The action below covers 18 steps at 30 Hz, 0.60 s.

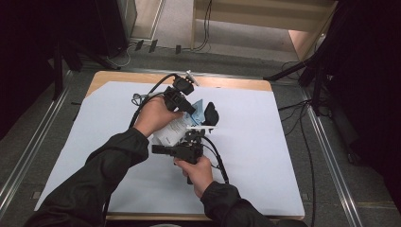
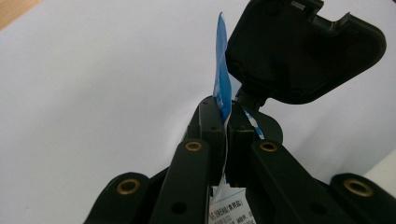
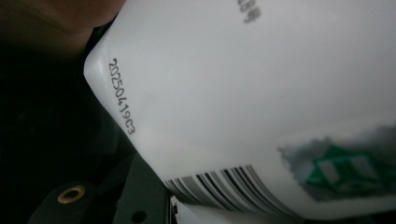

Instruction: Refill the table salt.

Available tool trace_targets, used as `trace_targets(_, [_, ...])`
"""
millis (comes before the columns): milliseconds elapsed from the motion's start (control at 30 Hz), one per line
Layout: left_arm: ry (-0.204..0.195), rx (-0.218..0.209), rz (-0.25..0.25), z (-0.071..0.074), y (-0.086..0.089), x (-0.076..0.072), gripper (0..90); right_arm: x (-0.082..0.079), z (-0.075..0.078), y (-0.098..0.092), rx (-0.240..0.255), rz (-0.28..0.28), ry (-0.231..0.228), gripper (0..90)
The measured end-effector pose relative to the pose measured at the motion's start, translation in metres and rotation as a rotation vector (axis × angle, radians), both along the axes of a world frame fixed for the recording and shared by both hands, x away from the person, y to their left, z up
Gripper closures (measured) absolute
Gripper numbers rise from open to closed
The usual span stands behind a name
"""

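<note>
A recording lab or studio: a table (image 1: 265, 142) covered with white sheeting stands on grey carpet, flanked by black stands (image 1: 317, 80), floor rails (image 1: 331, 156) and trailing cables (image 1: 307, 156).

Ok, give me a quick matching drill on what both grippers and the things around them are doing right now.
Things:
1. left gripper
2. right gripper
3. white packet
4. black clip stand

States:
a. carries a barcode and a printed date code
b. stands on the white table sheet, beyond the packet
c. shut on the packet's blue top edge
d. at the packet's lower end, grip not clear

Pairs: 1-c, 2-d, 3-a, 4-b
</note>
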State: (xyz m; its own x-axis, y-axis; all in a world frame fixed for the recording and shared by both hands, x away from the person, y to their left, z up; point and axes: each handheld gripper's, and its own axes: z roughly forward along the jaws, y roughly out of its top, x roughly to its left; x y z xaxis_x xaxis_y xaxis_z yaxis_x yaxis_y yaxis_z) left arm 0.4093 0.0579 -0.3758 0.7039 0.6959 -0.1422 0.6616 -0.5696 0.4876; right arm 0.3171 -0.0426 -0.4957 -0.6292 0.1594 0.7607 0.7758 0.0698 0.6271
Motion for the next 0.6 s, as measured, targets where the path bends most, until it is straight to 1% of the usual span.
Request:
trace_targets(267, [0.005, 0.004, -0.002, -0.0009, -0.0004, 0.0001, 89.4, 0.0004, -0.0007, 0.0005, 0.008, 0.004, 0.007, 67.1])
trace_targets(333, [0.001, 0.004, -0.002, -0.0014, -0.0011, -0.0001, 89.4, 0.0006, -0.0011, 0.0003, 0.008, 0.004, 0.013, 67.1])
trace_targets(433, [0.005, 0.003, 0.000, -0.0017, -0.0013, -0.0002, 89.4, 0.0011, -0.0018, 0.0000, 0.006, 0.005, 0.010, 67.1])
trace_targets(600, [0.000, 0.004, -0.004, -0.0014, -0.0009, -0.0002, 89.4, 0.0006, -0.0011, 0.0002, 0.004, 0.004, 0.007, 67.2])
